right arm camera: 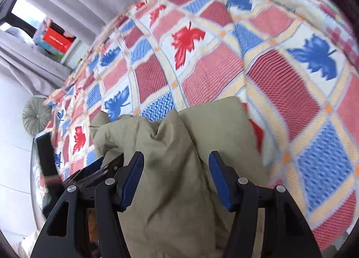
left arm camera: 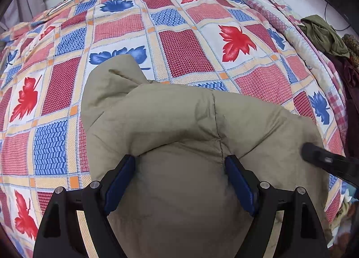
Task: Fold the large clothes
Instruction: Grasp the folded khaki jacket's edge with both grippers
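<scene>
Left wrist view: the left hand-held gripper (left arm camera: 179,166) has its blue-padded fingers (left arm camera: 121,181) spread apart, straddling a bulging fold of the khaki padded coat (left arm camera: 179,119) with nothing pinched; fabric sits between the pads but the jaws stand wide. The coat lies on the bed (left arm camera: 184,51), near its close edge, bunched into a rounded mound with a stitched seam running down the middle and one flap sticking up on the far left. Likely the wide stance is for pressing or lining up on the puffy layer before a grab. Coat cloth looks matte, quilted, thick, softly creased. The bed cover is a woven-print patchwork of red and blue leaves in checked squares, flat and taut. At the right edge a black tip of the right hand-held gripper (left arm camera: 323,159) touches the coat's side. An olive garment (left arm camera: 323,31) is heaped far right, beside a rolled quilt (left arm camera: 269,4). Right wrist view, motion-blurred: the right hand-held gripper (right arm camera: 176,177) also stands apart, pads either side of a ridge of the coat (right arm camera: 179,146), not clamped. The coat here shows as two puffy lobes with a crease between, lying on the bed (right arm camera: 269,83). The left hand-held gripper's black body (right arm camera: 98,168) sits close on the left, touching the coat. A round grey cushion (right arm camera: 36,116) sits beyond the bed edge.
</scene>
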